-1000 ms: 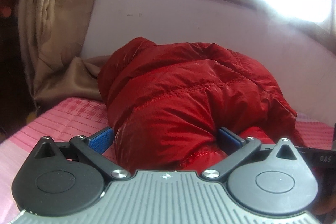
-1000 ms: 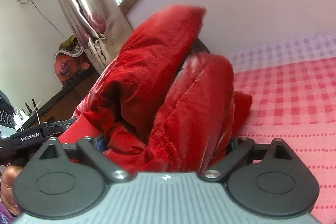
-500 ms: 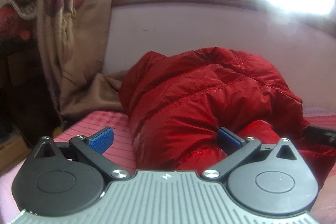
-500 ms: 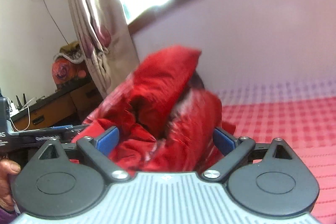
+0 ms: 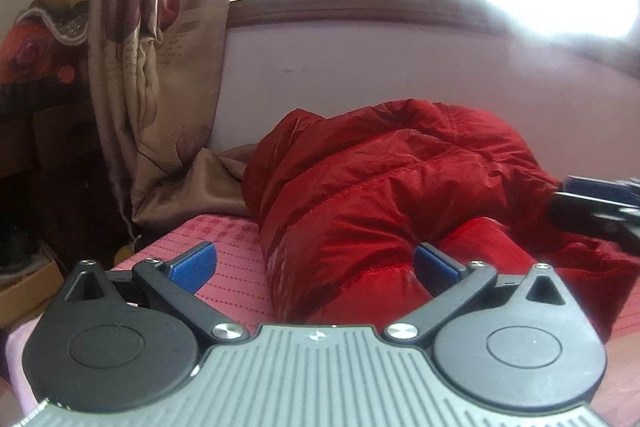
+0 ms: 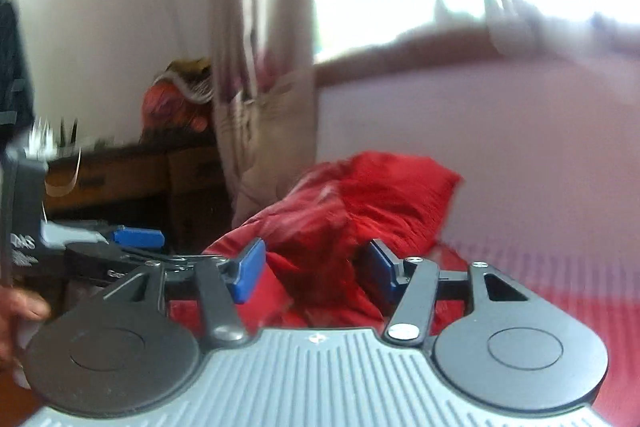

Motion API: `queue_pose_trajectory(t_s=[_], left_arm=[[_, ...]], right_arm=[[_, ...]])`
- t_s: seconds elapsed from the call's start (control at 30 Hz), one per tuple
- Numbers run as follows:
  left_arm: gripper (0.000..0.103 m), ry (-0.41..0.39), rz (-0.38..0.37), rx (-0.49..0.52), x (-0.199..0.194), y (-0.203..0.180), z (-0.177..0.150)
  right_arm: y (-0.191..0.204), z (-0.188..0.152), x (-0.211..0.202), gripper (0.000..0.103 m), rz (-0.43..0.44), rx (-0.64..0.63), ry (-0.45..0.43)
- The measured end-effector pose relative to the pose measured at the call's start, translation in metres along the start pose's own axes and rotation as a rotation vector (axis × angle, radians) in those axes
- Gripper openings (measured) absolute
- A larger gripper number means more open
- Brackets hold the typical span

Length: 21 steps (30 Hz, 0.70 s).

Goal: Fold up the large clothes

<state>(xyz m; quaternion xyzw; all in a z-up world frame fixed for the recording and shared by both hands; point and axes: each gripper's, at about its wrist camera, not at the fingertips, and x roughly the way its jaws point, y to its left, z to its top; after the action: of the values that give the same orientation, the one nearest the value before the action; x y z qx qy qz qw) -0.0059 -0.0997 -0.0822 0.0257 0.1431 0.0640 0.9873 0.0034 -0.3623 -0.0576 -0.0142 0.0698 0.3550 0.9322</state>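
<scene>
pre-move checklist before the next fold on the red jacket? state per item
1. Left gripper released: ok, jaws wide apart, one blue pad clear of the fabric over the pink bedsheet.
2. Right gripper released: ok, jaws apart; whether the pads touch fabric, cannot tell, view is blurred.
3. Red jacket fully on the bed: ok, bunched against the wall.
4. Jacket flat enough to fold: not ok, it sits in a puffy heap.
5. Curtain clear of the jacket: not ok, its hem pools right beside the jacket's left end.
6. Grippers clear of each other: ok, apart at the jacket's two ends.
</scene>
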Motion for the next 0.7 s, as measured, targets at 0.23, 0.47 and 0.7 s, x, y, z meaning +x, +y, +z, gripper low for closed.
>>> queue_pose_trajectory(t_s=[0.23, 0.47, 0.7], left_arm=[[0.103, -0.031, 0.033, 0.024, -0.018, -0.011, -0.001], [0.103, -0.06, 0.031, 0.056, -0.027, -0.026, -0.004], [0.103, -0.094, 0.011, 0.117, -0.028, -0.04, -0.012]], right_arm=[[-0.003, 0.0, 0.036, 0.041, -0.073, -0.175, 0.144], [-0.048, -0.04, 0.022, 0.038, -0.07, 0.128, 0.169], [-0.088, -0.076, 0.02, 0.038, 0.002, 0.533, 0.168]])
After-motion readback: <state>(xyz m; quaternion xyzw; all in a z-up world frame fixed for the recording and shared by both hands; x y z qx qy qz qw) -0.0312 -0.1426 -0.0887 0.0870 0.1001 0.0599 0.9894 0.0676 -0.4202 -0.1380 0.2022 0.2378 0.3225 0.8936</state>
